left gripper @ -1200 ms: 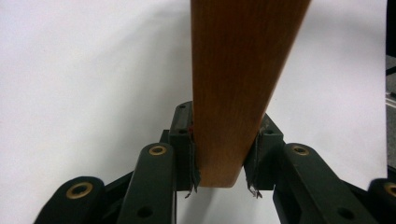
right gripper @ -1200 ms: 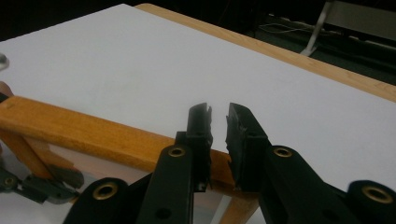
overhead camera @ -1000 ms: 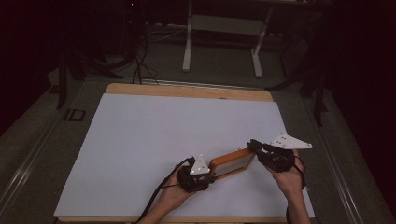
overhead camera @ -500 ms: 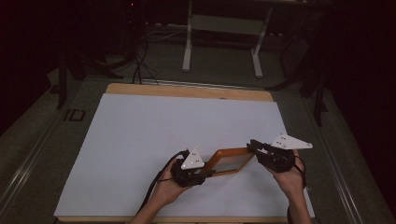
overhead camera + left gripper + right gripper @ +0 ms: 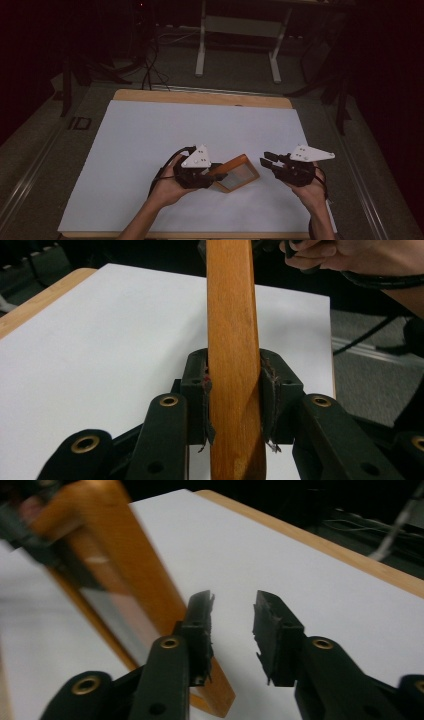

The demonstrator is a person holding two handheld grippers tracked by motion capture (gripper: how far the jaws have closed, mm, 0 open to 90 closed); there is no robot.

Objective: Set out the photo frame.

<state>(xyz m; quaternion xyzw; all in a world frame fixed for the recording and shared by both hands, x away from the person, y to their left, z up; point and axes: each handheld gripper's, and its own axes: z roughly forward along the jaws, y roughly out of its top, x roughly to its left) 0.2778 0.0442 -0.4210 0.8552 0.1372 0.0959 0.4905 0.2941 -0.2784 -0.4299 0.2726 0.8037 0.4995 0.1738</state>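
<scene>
- High view: a wooden picture frame [image 5: 236, 173] is being held up off the white sheet [image 5: 150, 135] covering the table [image 5: 200, 97], near the sheet's front edge and somewhat right of its middle. It is being gripped at its left end by the left gripper [image 5: 212, 172], while the right gripper [image 5: 265, 159] is being kept just beside the frame's right corner, apart from it.
- Left gripper view: one wooden rail of the frame [image 5: 234, 340] is being clamped squarely between the two pads, so this gripper is being used as the sole carrier. A hand [image 5: 350, 255] is being seen beyond it, toward the sheet's far edge.
- Right gripper view: the jaws have just been opening and nothing is being pinched between them; the frame [image 5: 125, 595], with its glass pane, is standing tilted to the left of the fingertips [image 5: 200, 615], close to the left one, though contact cannot be told.
- Progress, as judged: the handover to a single grip seems done, with the frame lifted; setting it down or standing it up is being left to do.
- Containers: none are being seen on the sheet; the frame is enclosing only its pane.
</scene>
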